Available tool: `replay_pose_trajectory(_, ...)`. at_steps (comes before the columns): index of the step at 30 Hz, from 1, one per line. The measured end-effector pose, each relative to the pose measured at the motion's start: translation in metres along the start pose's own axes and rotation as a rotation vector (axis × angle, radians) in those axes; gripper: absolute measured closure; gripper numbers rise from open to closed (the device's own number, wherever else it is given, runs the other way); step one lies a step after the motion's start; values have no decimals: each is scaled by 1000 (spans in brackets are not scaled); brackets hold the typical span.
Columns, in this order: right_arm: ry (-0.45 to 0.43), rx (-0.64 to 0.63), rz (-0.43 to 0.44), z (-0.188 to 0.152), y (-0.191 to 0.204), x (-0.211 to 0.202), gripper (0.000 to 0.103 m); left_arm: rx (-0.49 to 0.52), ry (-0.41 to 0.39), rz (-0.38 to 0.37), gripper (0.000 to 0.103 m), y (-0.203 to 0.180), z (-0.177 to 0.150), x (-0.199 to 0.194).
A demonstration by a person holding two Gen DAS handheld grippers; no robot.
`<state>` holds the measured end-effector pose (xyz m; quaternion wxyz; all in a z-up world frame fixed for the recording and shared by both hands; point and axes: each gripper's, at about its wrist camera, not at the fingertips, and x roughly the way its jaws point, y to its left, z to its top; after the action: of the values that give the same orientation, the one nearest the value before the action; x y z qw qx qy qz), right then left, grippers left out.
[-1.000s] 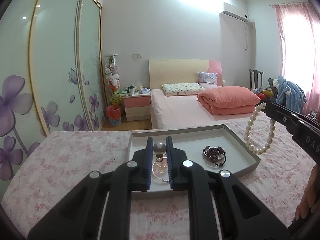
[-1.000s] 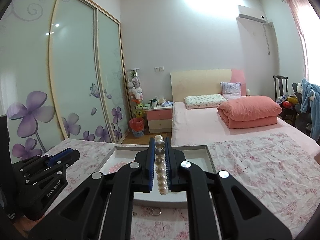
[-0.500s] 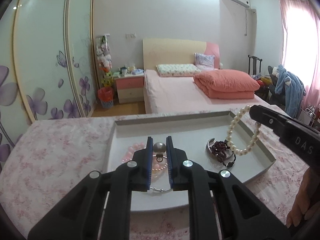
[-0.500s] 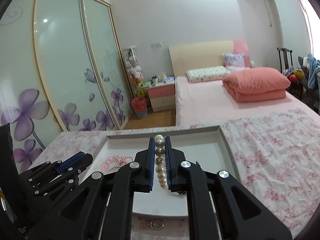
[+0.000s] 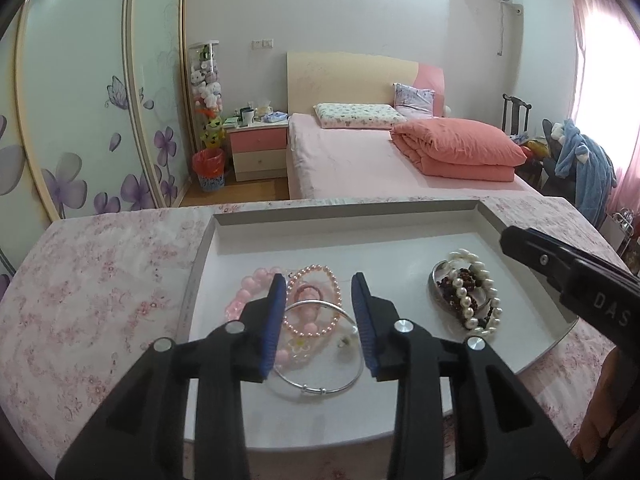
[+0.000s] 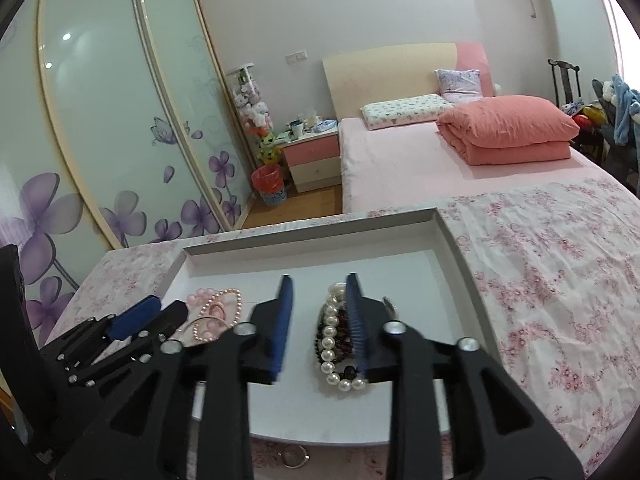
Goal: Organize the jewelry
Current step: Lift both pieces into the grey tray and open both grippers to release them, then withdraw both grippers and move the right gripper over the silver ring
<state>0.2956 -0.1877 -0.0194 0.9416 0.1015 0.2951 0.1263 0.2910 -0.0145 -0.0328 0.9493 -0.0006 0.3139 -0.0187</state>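
Both jaws are opening over the tray (image 5: pixel 400 216) right now! The left gripper (image 5: pixel 320 312) has its blue pads parted, nothing pinched between them; the silver bangle (image 5: pixel 320 384) lies flat on the tray floor under the gap, overlapping the pink bead bracelets (image 5: pixel 316 304). That looks like a drop onto the pink pile, like with like.

Over to the right gripper (image 6: pixel 320 320): jaws spreading too, and the pearl bracelet (image 6: pixel 330 344) rests on the tray between them, hard against the right-hand pad. Whether that pad is touching it, I can't tell, but nothing clamps it. It lies on the dark bead bracelet (image 5: pixel 460 292) and a silver cuff (image 5: pixel 434 280), a second heap kept well apart from the pink one.

So two groups in one shallow tray on the floral tabletop (image 6: pixel 560 264). Sorting by kind seems the plan.

One straggler: a small ring (image 6: pixel 294 458) sits on the cloth just outside the tray's near edge. My guess is that's next.
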Motion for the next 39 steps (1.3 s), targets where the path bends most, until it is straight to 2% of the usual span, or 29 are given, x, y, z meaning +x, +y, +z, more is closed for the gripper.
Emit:
replay_pose_trajectory(10, 9, 21, -16, -5, -8, -12, 73, -32, 2, 19, 67, 14, -3, -14)
replay_pose_trajectory(14, 23, 4, -11, -13, -8, -22, 73, -43, 3, 14, 63, 20, -10, -28)
replay_pose_trajectory(19, 95, -13, 12, -33, -7, -32, 73, -37, 21, 5, 58, 25, -26, -47)
replay_pose_trajectory(25, 225, -28, 42, -63, -4, -31, 73, -55, 40, 10, 52, 38, -44, -68)
replay_pose_trajectory(32, 284, -56, 33, -77, 10, -20, 73, -78, 47, 22, 50, 51, -54, -79)
replay_pose_trajectory(39, 319, -75, -16, -82, 21, -7, 73, -95, 48, 26, 49, 60, -60, -81)
